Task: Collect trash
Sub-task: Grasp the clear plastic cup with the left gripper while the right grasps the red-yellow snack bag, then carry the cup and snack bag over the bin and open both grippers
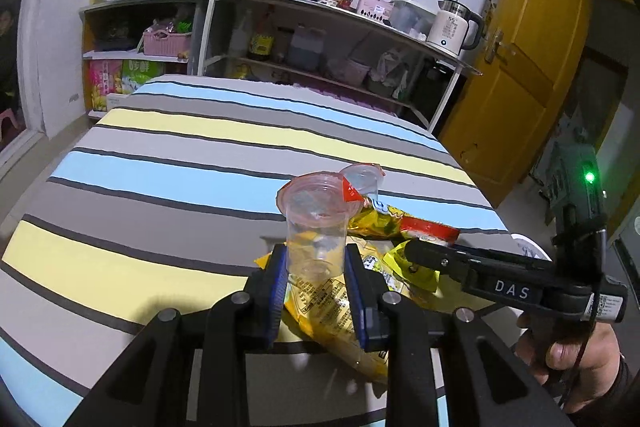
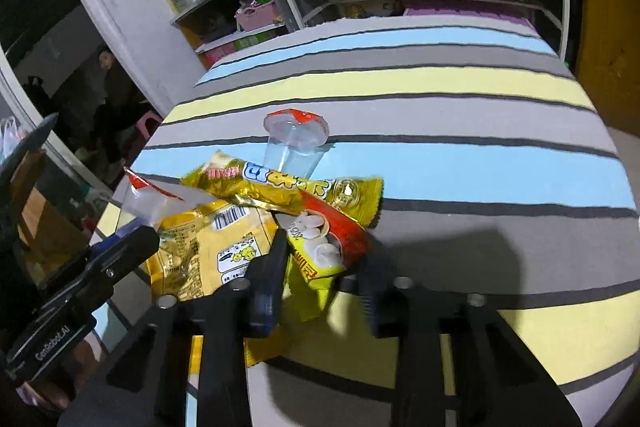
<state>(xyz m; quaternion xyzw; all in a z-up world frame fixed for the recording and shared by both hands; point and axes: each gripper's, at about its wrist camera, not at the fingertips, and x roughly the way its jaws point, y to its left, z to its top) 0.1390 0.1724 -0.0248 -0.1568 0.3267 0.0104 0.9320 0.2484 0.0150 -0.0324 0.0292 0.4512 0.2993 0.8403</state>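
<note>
1. A clear plastic cup (image 1: 316, 227) is held upright between the pads of the left tool (image 1: 316, 265).
2. The right tool (image 2: 320, 267) is seen half-closed around a yellow-red wrapper (image 2: 320, 247); contact cannot be told.
3. Judged step: gathering wrappers; a firm pinch is called for next.
4. A striped bench (image 1: 180, 163) carries the litter; kitchen shelves (image 1: 320, 39) stand behind.

Yellow-and-red snack wrappers (image 2: 280, 223) on blue, yellow, grey striped cloth (image 1: 200, 163).

We cannot read the blurred print on the yellow wrapper (image 2: 208, 247); the right gripper (image 2: 324, 263) hides its lower edge.
</note>
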